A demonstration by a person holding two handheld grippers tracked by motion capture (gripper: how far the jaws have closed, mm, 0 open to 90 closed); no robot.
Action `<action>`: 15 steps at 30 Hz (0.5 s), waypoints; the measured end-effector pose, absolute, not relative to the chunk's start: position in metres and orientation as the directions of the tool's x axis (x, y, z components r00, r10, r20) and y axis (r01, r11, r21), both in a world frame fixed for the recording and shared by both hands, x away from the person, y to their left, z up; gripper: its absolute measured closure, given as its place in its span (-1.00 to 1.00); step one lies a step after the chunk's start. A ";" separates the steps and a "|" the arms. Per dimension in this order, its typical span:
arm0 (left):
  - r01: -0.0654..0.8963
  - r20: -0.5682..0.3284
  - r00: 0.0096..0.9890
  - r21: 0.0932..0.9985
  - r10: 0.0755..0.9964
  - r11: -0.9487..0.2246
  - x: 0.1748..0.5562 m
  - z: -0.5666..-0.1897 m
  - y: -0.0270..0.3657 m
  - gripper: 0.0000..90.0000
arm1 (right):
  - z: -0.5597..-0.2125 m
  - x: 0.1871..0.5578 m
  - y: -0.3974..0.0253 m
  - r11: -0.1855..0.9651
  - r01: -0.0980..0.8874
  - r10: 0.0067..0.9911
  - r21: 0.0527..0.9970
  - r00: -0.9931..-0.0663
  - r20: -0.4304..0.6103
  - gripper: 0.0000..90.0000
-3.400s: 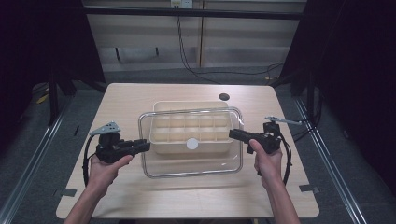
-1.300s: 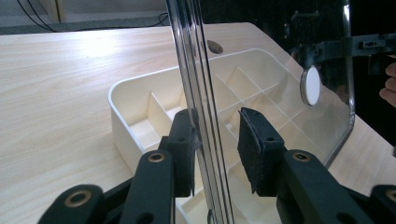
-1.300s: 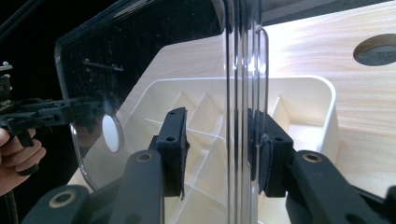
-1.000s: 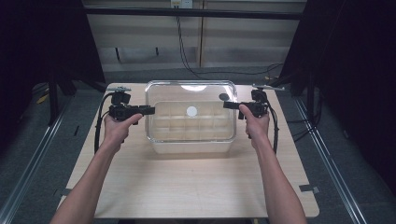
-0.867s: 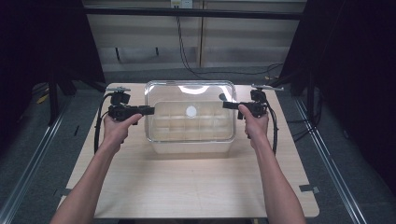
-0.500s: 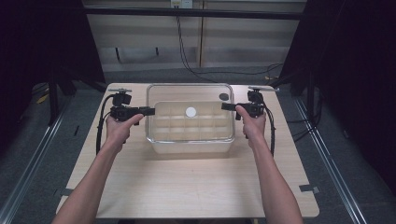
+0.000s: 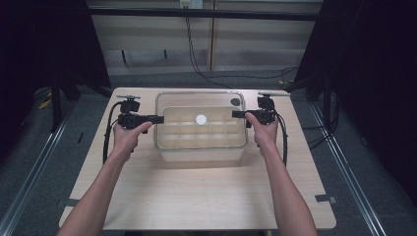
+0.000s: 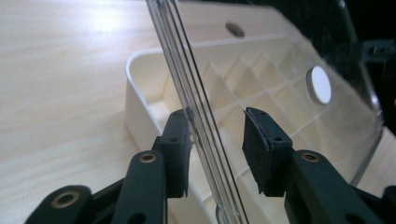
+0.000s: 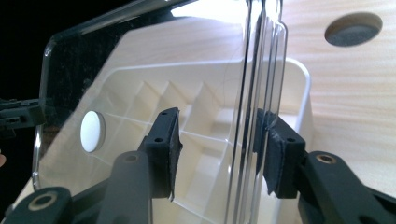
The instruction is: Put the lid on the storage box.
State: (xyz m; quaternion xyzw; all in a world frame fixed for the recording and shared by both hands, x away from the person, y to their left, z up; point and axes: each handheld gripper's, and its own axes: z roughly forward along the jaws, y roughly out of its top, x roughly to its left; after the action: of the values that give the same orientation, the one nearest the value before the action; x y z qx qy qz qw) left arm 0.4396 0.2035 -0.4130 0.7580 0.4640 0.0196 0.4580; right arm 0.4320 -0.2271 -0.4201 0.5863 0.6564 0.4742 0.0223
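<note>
The left gripper (image 7: pixel 156 119) is open, its jaws on both sides of the clear lid's (image 7: pixel 201 119) left edge. The lid sits over the cream box (image 7: pixel 201 153) on the table (image 7: pixel 196 196). The right gripper (image 7: pixel 236 114) is open around the lid's right edge.

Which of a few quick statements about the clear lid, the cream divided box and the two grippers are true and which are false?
1. The clear plastic lid has a white round disc near its middle. True.
2. The left gripper is clamped shut on the lid's edge. False: its jaws stand apart, the lid's edge against one pad only.
3. The cream compartmented plastic box holds small parts. False: the compartments look empty.
4. The right gripper has the lid's edge between its open jaws. True.
5. A dark round hole lies in the light wooden table beyond the box. True.
</note>
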 end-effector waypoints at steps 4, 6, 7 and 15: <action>0.687 -0.395 0.540 0.717 0.743 -0.118 0.440 -0.419 0.205 0.45 | -0.427 0.431 -0.228 -0.133 0.756 0.799 0.641 -0.301 0.521 0.15; 0.688 -0.396 0.541 0.715 0.742 -0.120 0.441 -0.419 0.204 0.44 | -0.430 0.431 -0.230 -0.136 0.762 0.797 0.634 -0.296 0.527 0.16; 0.688 -0.396 0.541 0.715 0.742 -0.120 0.441 -0.419 0.204 0.44 | -0.431 0.431 -0.230 -0.139 0.758 0.795 0.637 -0.298 0.529 0.16; 0.698 -0.407 0.534 0.706 0.741 -0.116 0.443 -0.426 0.205 0.41 | -0.437 0.432 -0.227 -0.128 0.757 0.812 0.640 -0.291 0.506 0.09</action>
State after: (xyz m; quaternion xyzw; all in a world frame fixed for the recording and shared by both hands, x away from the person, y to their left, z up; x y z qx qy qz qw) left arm 0.4428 0.2045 -0.4257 0.7467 0.4819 0.0233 0.4580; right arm 0.4320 -0.2267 -0.4371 0.5947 0.6597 0.4584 0.0298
